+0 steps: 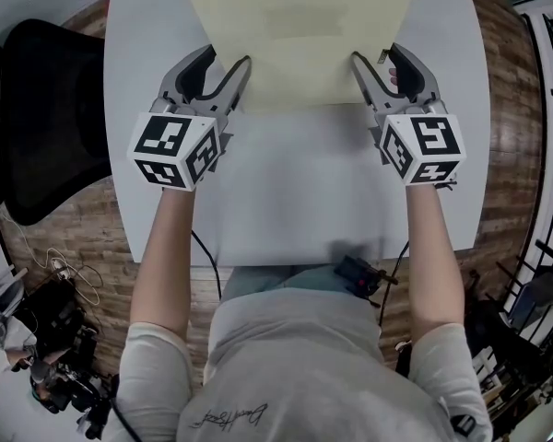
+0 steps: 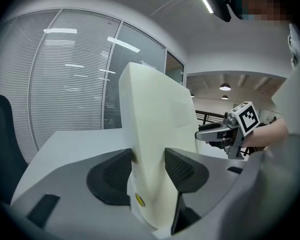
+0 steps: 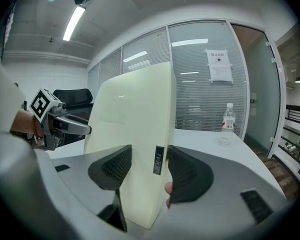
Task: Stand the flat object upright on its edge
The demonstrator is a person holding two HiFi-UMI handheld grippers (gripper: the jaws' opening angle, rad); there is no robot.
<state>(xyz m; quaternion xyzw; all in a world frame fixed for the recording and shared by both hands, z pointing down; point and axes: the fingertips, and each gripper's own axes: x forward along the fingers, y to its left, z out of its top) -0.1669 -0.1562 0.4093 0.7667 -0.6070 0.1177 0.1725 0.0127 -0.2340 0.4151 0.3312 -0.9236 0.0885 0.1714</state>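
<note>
two claws on this one, one per side. the left claw (image 1: 229,60) is clamped on the left side edge of the flat object (image 1: 300,35), and the right claw (image 1: 375,55) is clamped on the right side edge. in each gripper view the pads press on both faces, so the jaws stand fairly wide only because the slab fills them. the flat object sits at the far middle of the desk (image 1: 295,191). its lower long edge looks to be down on the desktop and its face rises toward the head camera, so i'd call it upright or very nearly.

how i'd do this bit well: hold both sides level so the bottom edge lies flat along the desk, not on one corner. bring the face to true vertical, then ease one claw off first and watch for lean before opening the other. it's thin compared to its height, so my guess is it tips easily toward the near or far side. let go slow, with no nudge from the pads on the way out.

looks: pale cream, smooth, plastic-looking slab with rounded corners and a faint rectangular patch on the face. there's a small round yellow sticker (image 2: 139,199) low down by the left claw's grip. there's also a small dark strip (image 3: 159,160) on the edge in the right claw's grip. could be a port or a label, can't tell.
</note>
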